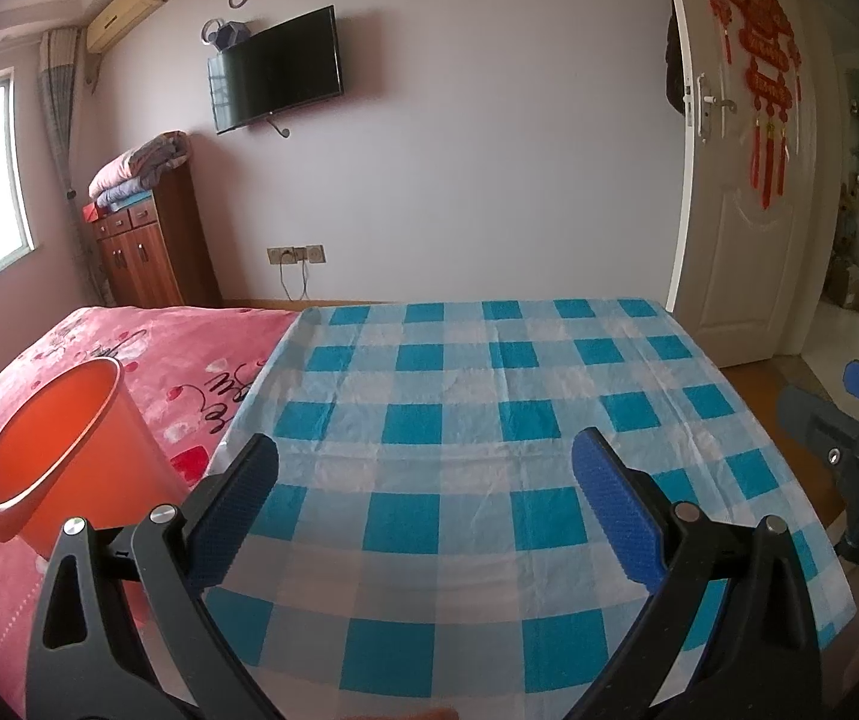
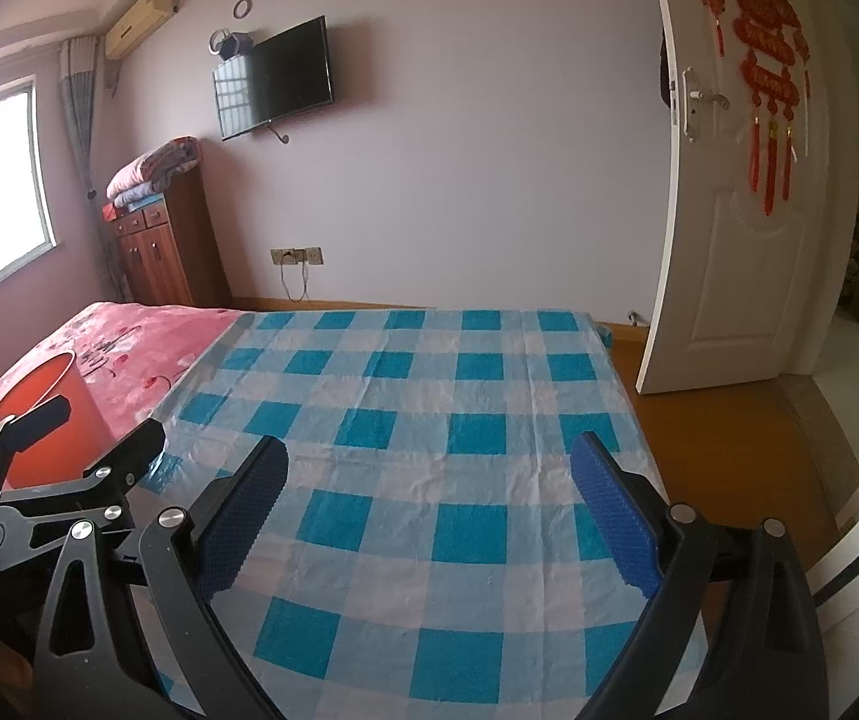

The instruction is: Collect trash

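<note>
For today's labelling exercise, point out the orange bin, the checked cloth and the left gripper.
orange bin (image 1: 78, 456): left wrist view, outer wall.
checked cloth (image 1: 465, 396): left wrist view, bare middle.
left gripper (image 1: 423, 510): left wrist view, midway between fingertips.

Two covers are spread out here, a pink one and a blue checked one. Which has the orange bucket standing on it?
The pink flowered cover, on the left. The orange bucket stands on it, just beside the edge of the blue checked cloth, which has nothing on it.

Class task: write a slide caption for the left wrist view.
Open left gripper hovers over a blue checked cloth, orange bin at its left.
</note>
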Demonstrator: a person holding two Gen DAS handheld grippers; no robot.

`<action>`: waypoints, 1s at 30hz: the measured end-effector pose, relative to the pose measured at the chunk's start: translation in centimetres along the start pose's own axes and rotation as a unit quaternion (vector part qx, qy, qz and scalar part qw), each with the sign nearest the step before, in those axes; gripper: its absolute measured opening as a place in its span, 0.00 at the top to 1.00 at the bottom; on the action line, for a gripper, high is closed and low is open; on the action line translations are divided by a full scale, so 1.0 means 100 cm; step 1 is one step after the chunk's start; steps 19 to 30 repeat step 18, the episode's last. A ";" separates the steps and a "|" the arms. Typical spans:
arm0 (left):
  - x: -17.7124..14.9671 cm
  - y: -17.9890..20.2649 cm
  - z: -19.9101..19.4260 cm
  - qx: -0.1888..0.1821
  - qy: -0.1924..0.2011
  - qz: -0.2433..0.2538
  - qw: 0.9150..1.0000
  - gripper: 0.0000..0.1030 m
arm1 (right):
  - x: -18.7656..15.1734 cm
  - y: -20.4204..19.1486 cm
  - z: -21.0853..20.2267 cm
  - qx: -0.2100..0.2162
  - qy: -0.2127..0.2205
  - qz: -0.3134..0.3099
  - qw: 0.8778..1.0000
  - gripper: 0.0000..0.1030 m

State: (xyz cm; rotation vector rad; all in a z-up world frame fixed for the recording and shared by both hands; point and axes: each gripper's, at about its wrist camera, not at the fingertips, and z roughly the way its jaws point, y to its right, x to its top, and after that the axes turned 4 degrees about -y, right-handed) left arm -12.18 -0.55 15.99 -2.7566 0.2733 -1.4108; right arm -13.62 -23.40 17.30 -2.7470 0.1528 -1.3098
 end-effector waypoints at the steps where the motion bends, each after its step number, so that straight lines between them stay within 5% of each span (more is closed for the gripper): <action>1: 0.000 0.001 0.002 -0.002 0.001 -0.002 1.000 0.04 | -0.001 0.001 0.002 0.000 -0.003 0.000 1.000 0.09; 5: -0.005 0.002 0.018 -0.006 -0.011 0.000 1.000 0.04 | -0.003 0.005 0.019 0.000 -0.018 0.003 1.000 0.09; 18: -0.039 0.020 0.137 0.001 -0.161 -0.024 0.987 0.04 | -0.035 0.024 0.139 -0.039 -0.144 0.016 0.989 0.09; 30: -0.039 0.020 0.137 0.001 -0.161 -0.024 0.987 0.04 | -0.035 0.024 0.139 -0.039 -0.144 0.016 0.989 0.09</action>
